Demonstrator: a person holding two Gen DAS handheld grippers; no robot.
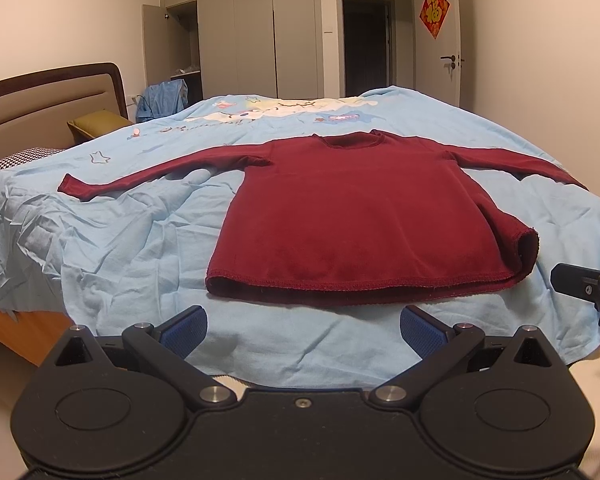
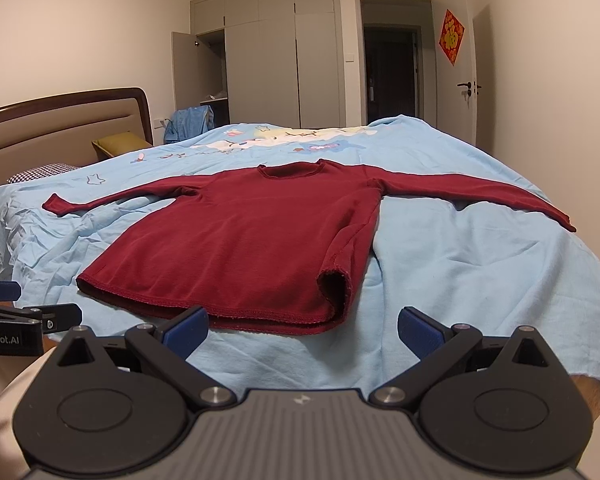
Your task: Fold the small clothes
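Observation:
A dark red long-sleeved shirt lies flat on a light blue bedsheet, both sleeves spread out to the sides, collar at the far end. Its hem faces me; the hem's right corner is curled up. My left gripper hovers open just short of the hem's middle, nothing between its blue pads. My right gripper is open too, in front of the hem's right corner. Each gripper shows at the edge of the other's view.
A bed with a padded headboard stands on the left, with an olive pillow. Wardrobes, one door open, and a dark doorway are behind. Blue clothing hangs by the wardrobe. The sheet's front edge drops off below the grippers.

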